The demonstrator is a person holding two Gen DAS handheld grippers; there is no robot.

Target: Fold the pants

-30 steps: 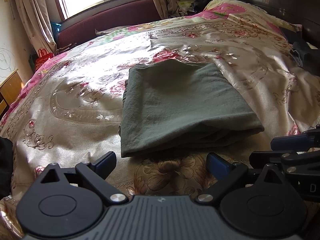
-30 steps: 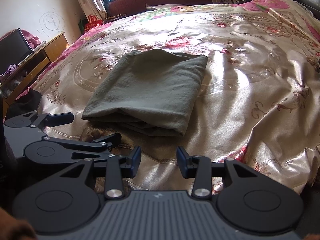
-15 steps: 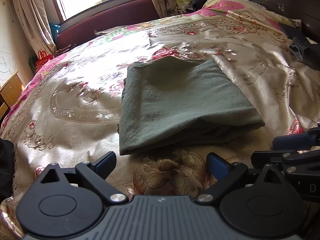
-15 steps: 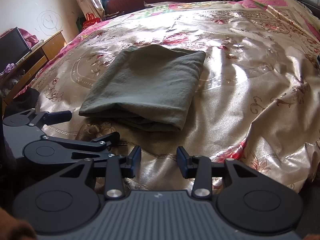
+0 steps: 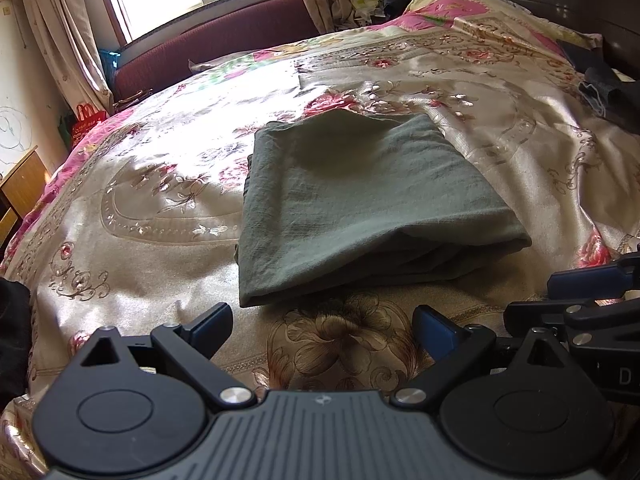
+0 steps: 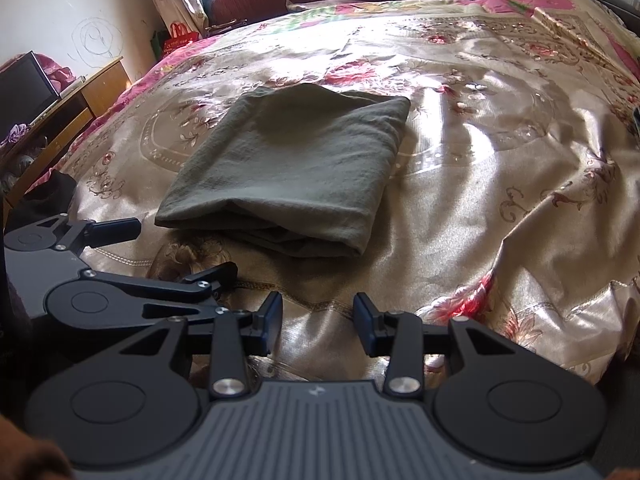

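Note:
The olive-green pants [image 5: 352,200] lie folded into a thick rectangle on the floral satin bedspread [image 5: 152,208], with the stacked fold edges facing me. They also show in the right wrist view [image 6: 292,168]. My left gripper [image 5: 322,328] is wide open and empty, a little short of the near edge of the pants. My right gripper [image 6: 318,322] is partly open and empty, over the bedspread in front of the pants' right corner. The left gripper shows at the left of the right wrist view [image 6: 176,248].
A dark red headboard or sofa back [image 5: 208,44] and a window with curtains stand beyond the bed. A wooden cabinet [image 6: 76,108] with a dark screen is on the left. Dark clothes [image 5: 608,96] lie at the bed's right edge. The bed's near edge drops off at right [image 6: 600,360].
Both grippers have drawn back slightly and the views have tilted a little; the folded pants have not moved. Jaw openings are unchanged.

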